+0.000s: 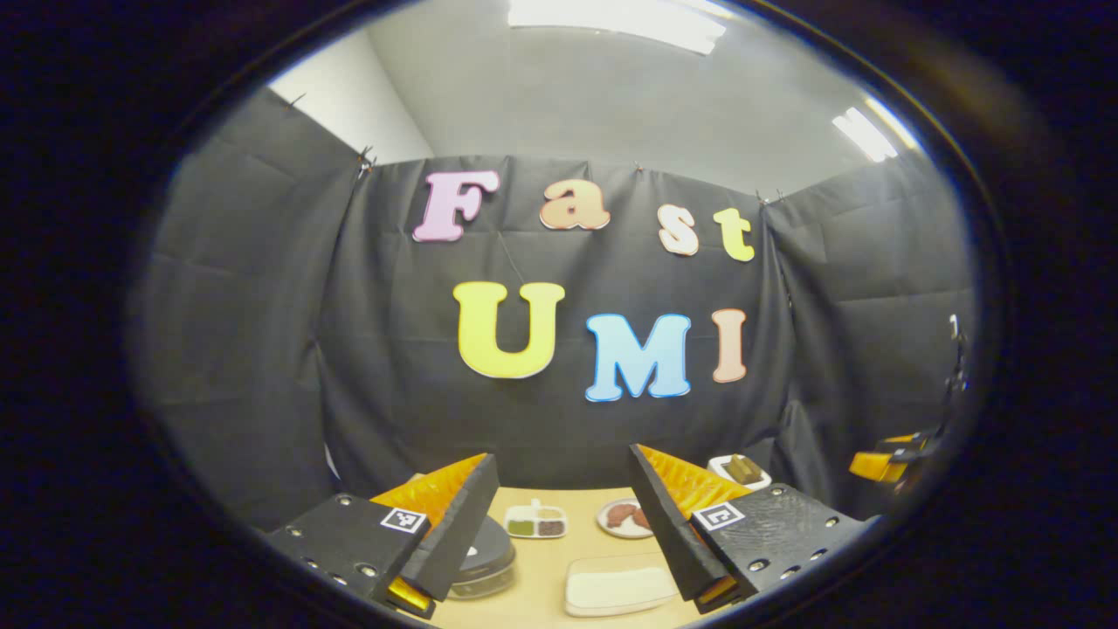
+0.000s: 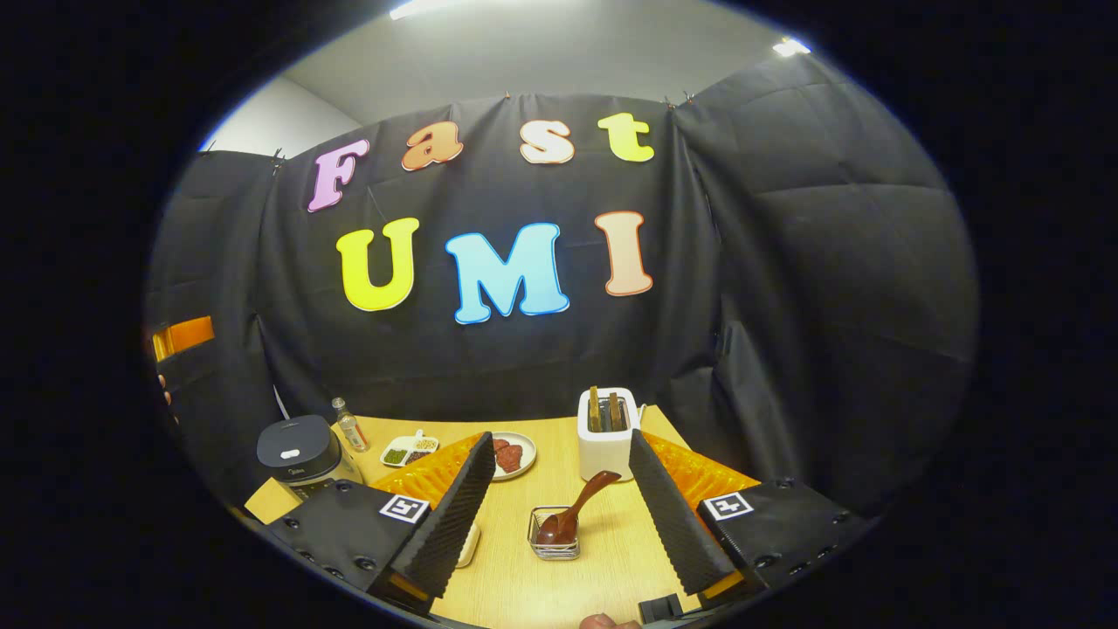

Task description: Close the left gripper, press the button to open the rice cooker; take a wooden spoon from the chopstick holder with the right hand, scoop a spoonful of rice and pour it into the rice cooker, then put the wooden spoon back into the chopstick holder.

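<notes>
Holding my left hand-held gripper (image 1: 559, 515) wide open and empty above the worktop (image 1: 541, 559), I see the closed rice cooker (image 1: 485, 559) behind its left finger. In the right gripper view, my right hand-held gripper (image 2: 555, 502) gapes wide too; the wooden spoon (image 2: 572, 515) leans in the chopstick holder (image 2: 554, 535) between its fingers, near a toaster (image 2: 608, 434), with the rice cooker (image 2: 297, 450) far left.
</notes>
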The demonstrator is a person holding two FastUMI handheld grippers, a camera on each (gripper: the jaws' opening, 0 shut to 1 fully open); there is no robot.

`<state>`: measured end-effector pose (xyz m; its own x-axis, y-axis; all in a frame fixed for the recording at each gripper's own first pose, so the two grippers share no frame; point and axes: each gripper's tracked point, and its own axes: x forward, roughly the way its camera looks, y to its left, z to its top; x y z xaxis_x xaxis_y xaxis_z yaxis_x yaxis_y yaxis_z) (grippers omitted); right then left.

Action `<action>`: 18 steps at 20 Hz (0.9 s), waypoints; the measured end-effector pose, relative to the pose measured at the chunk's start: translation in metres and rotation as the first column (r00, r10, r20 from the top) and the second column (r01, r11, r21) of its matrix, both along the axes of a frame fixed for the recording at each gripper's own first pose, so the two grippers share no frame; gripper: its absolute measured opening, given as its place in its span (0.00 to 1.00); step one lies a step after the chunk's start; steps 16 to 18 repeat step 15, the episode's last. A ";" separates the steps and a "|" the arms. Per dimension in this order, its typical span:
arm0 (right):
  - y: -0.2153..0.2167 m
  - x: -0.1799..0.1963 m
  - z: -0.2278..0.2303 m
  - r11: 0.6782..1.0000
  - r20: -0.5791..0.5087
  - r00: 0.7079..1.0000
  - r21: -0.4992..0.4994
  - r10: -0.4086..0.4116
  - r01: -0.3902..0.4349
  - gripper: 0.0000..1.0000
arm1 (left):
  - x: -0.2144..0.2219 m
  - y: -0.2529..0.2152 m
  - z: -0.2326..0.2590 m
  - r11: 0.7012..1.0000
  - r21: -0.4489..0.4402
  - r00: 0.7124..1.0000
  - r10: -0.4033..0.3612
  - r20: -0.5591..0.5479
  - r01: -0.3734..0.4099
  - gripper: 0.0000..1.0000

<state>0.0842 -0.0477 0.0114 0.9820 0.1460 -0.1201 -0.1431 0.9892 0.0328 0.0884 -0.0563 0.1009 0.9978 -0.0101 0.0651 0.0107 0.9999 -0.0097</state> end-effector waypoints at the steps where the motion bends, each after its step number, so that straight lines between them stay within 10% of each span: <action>1: 0.002 -0.009 0.007 1.000 0.018 1.000 0.000 -0.012 0.012 0.98 | -0.012 -0.004 0.000 1.000 0.015 1.000 0.012 0.004 -0.012 0.96; 18: -0.007 -0.119 0.008 0.990 0.076 0.989 -0.054 -0.125 0.129 0.92 | -0.078 0.028 -0.086 0.987 -0.162 0.995 -0.019 -0.094 0.003 0.95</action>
